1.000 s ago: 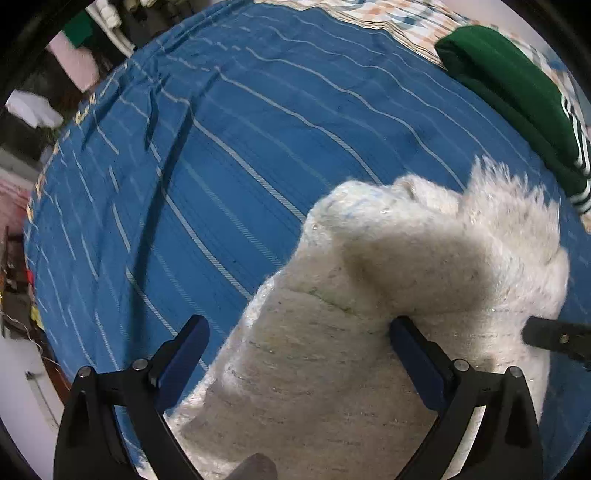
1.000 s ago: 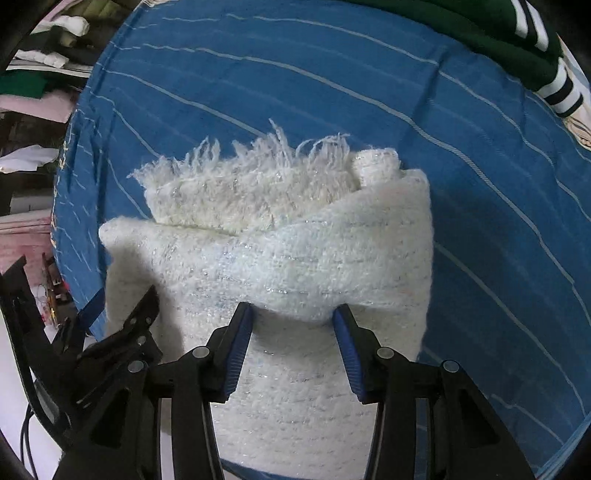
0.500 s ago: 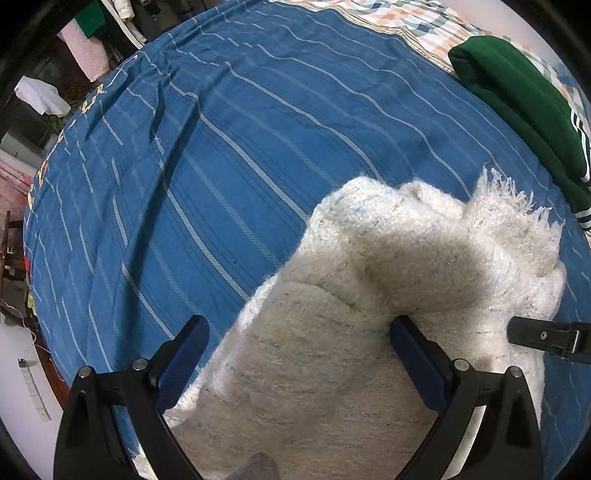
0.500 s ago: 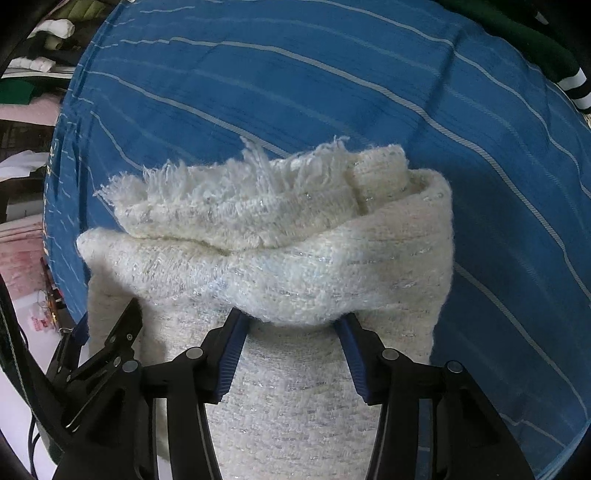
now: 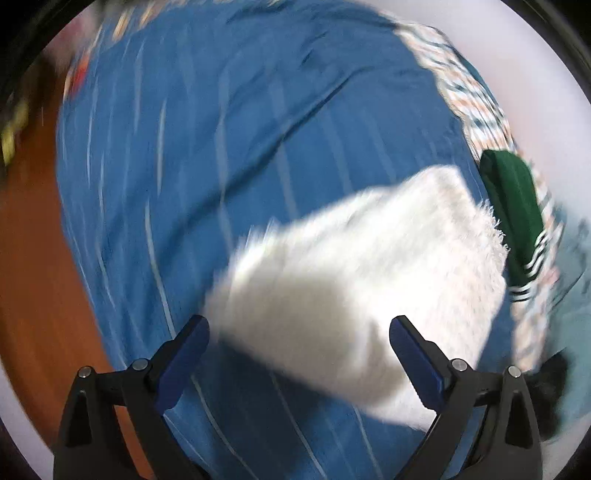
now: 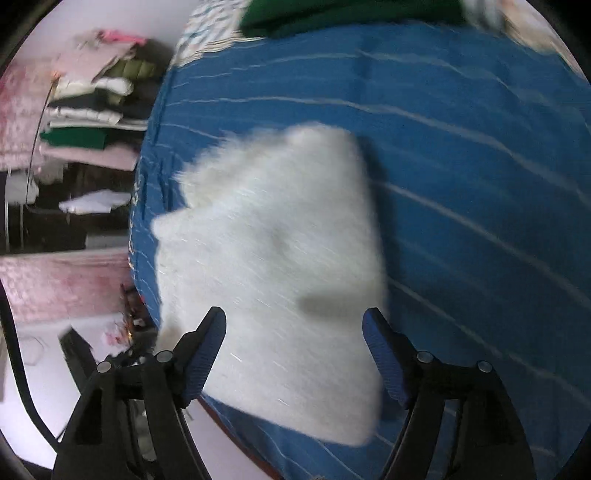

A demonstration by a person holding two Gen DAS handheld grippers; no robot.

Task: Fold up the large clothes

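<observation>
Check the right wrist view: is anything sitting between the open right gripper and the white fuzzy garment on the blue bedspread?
Nothing visible does. The right gripper is open, and only the white fuzzy garment shows between and ahead of its fingers, lying on the blue striped bedspread. The green garment lies at the far edge, beyond it.

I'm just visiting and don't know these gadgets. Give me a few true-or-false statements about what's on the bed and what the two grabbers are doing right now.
1. The fluffy white knitted garment lies folded on the blue bedspread with thin white stripes. True.
2. The right gripper is clamped on the white garment. False: its fingers stand wide apart, gripping nothing.
3. A folded dark green garment lies just beyond the white one's fringed edge. True.
4. The left gripper is shut. False: it is open, its blue pads on either side of the white garment without pinching it.
5. The bedspread is plain red. False: it is blue with pale stripes.
</observation>
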